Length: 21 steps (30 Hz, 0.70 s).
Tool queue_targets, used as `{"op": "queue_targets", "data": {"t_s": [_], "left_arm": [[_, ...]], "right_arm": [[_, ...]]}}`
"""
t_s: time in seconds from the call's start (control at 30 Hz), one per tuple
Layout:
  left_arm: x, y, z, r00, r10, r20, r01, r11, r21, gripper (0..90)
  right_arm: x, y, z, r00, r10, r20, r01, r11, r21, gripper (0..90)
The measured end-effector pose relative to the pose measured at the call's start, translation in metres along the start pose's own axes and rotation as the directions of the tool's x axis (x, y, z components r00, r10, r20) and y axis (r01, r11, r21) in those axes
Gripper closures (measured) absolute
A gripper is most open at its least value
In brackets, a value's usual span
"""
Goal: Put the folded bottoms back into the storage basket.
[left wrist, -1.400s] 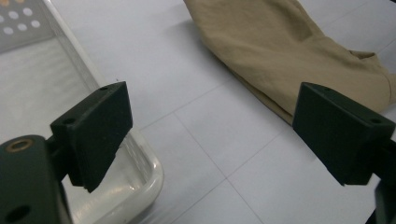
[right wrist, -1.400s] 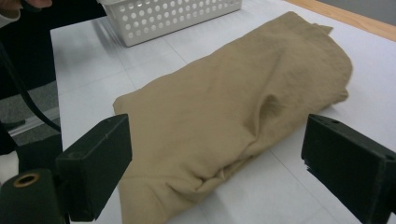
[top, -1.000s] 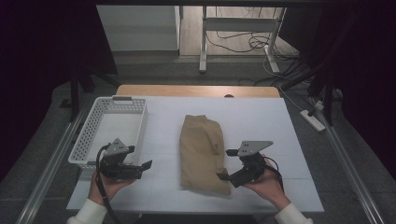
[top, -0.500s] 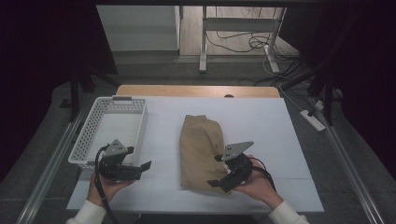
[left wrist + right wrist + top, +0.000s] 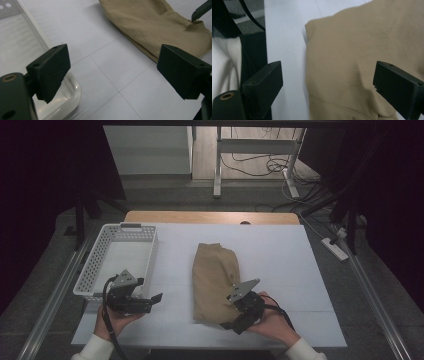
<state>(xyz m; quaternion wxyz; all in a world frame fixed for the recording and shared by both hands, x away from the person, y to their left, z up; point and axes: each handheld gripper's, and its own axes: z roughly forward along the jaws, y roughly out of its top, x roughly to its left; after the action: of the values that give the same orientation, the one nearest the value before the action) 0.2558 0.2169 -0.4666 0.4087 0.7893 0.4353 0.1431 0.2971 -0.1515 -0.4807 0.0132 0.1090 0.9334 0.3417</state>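
A folded tan cloth (image 5: 215,280) lies lengthwise in the middle of the white table. My right gripper (image 5: 234,324) is at the cloth's near right corner and points left across it. In the right gripper view it (image 5: 332,82) stands open, with the tan cloth (image 5: 352,62) spread between and under its jaws. My left gripper (image 5: 152,302) is held near the table's front left, pointing right toward the cloth, about a hand's width from it. It (image 5: 117,67) is open over bare table, with the cloth (image 5: 155,22) ahead at upper right.
A white perforated basket (image 5: 95,265) stands at the left of the table, and its rim (image 5: 75,92) is right beside my left jaw. The table's front edge (image 5: 200,343) runs just under both hands. A white sleeve (image 5: 224,65) is at the left of the right gripper view.
My right gripper has moved left from beside the cloth to over its near right corner, turning to point left. The left gripper has barely moved.
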Motion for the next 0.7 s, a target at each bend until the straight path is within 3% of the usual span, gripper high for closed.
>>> {"op": "queue_targets", "data": {"t_s": [0.1,0.4,0.5,0.7], "left_arm": [[0.0,0.0,0.0,1.0,0.0,-0.002,0.0,1.0,0.0,11.4],[-0.001,0.0,-0.001,0.9999,-0.001,-0.01,0.001,1.0,-0.002,11.4],[-0.001,0.0,-0.001,0.9999,-0.001,-0.011,0.001,1.0,0.0,11.3],[0.0,-0.001,-0.002,0.9999,-0.002,-0.012,0.002,1.0,0.0,11.3]], "right_arm": [[-0.001,0.0,0.007,0.9999,-0.007,-0.008,0.008,1.0,0.03,13.6],[-0.008,0.001,0.026,0.9993,-0.032,-0.02,0.033,0.994,0.103,15.2],[-0.011,0.0,0.033,0.9985,-0.054,0.002,0.054,0.988,0.145,18.8],[-0.014,-0.001,0.035,0.9988,-0.043,0.021,0.04,0.987,0.158,25.2]]}}
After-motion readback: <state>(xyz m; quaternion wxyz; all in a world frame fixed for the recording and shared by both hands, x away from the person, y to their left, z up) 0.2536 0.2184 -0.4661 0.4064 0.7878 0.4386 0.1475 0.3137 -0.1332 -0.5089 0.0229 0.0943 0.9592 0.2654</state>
